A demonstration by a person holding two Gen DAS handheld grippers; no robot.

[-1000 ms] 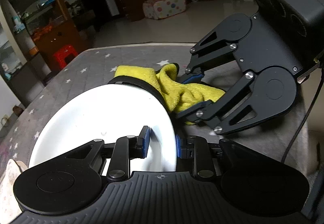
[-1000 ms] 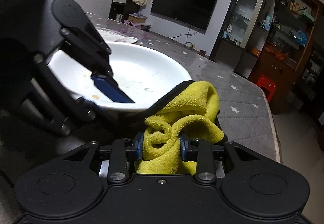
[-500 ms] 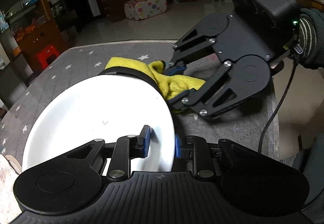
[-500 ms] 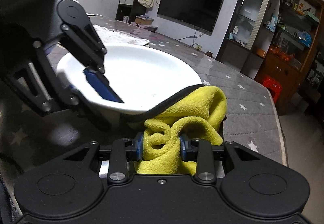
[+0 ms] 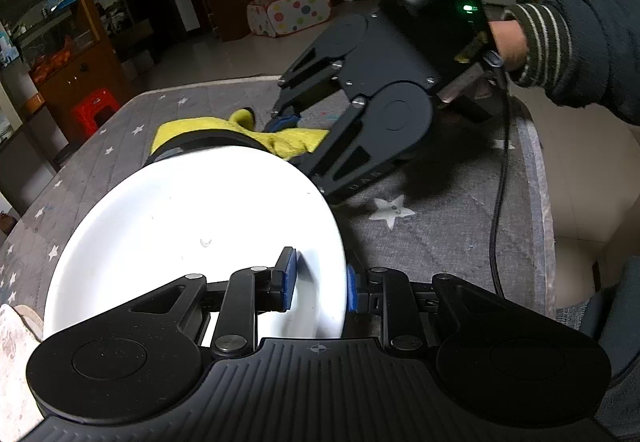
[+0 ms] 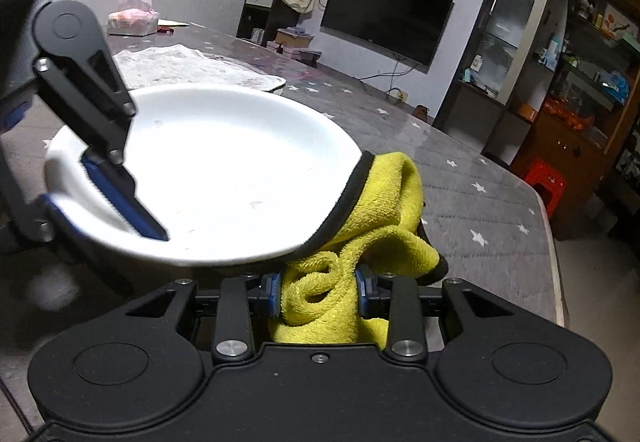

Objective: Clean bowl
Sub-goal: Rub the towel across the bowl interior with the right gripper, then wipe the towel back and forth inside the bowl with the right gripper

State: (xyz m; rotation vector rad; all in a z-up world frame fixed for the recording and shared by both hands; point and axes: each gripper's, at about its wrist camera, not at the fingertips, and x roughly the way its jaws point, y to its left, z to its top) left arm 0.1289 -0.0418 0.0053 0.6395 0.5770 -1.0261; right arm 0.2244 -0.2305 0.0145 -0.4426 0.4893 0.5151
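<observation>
A white bowl (image 5: 192, 234) is tilted up off the grey table, and my left gripper (image 5: 318, 282) is shut on its near rim, one blue pad inside and one outside. My right gripper (image 6: 318, 292) is shut on a bunched yellow cloth (image 6: 384, 202) with a black hem. The cloth lies against the bowl's (image 6: 224, 170) right rim and underside. Faint smears show inside the bowl. In the left wrist view the right gripper (image 5: 286, 122) sits behind the bowl's far rim with the cloth (image 5: 208, 130). The left gripper (image 6: 100, 214) shows in the right wrist view, clamped on the rim.
The table wears a grey star-patterned cover (image 5: 440, 234), its edge close on the right. A black cable (image 5: 496, 202) hangs from the right gripper, held by a hand in a striped cuff (image 5: 560, 42). A white lace mat (image 6: 192, 62) and a tissue pack (image 6: 132, 16) lie beyond the bowl.
The right gripper has slid with the cloth along the bowl's far rim, to the right in the left wrist view. The bowl now overlaps more of the cloth. The left grip is unchanged.
</observation>
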